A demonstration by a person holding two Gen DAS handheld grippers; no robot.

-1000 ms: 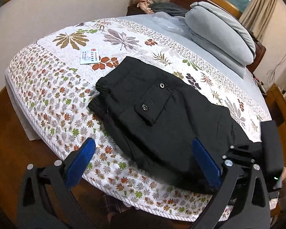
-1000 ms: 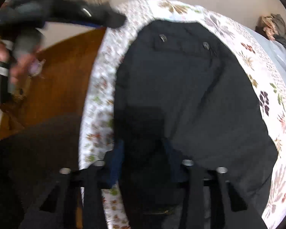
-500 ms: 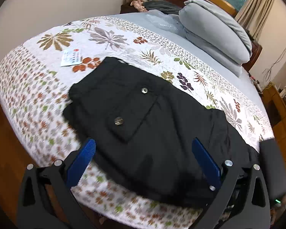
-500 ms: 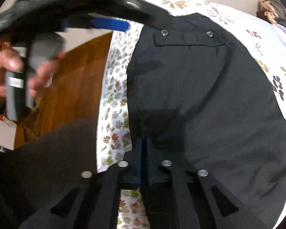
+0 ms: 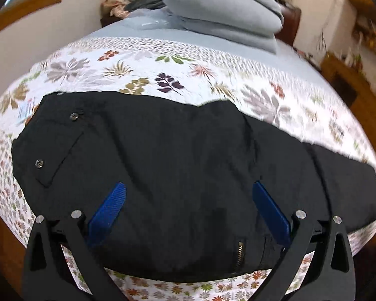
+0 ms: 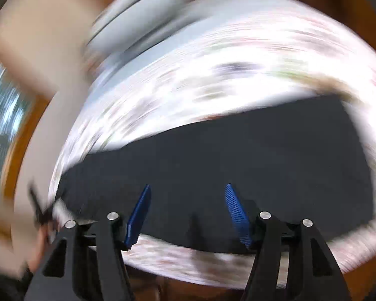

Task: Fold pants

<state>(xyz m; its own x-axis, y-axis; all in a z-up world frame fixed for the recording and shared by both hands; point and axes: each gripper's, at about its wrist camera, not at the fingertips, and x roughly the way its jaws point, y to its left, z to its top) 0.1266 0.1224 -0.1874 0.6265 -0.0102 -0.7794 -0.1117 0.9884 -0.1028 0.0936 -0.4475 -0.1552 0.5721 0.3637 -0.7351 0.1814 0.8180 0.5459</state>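
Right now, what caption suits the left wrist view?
Open left gripper above black pants on a floral quilt.

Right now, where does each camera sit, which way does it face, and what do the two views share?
Left wrist: on the left gripper, looking down across black pants on the floral quilt toward grey pillows; its open blue pads show.
Right wrist: on the right gripper, heavily blurred, over the pants; its jaws have just been opening, nothing between them.
Shared: the pants and quilt.
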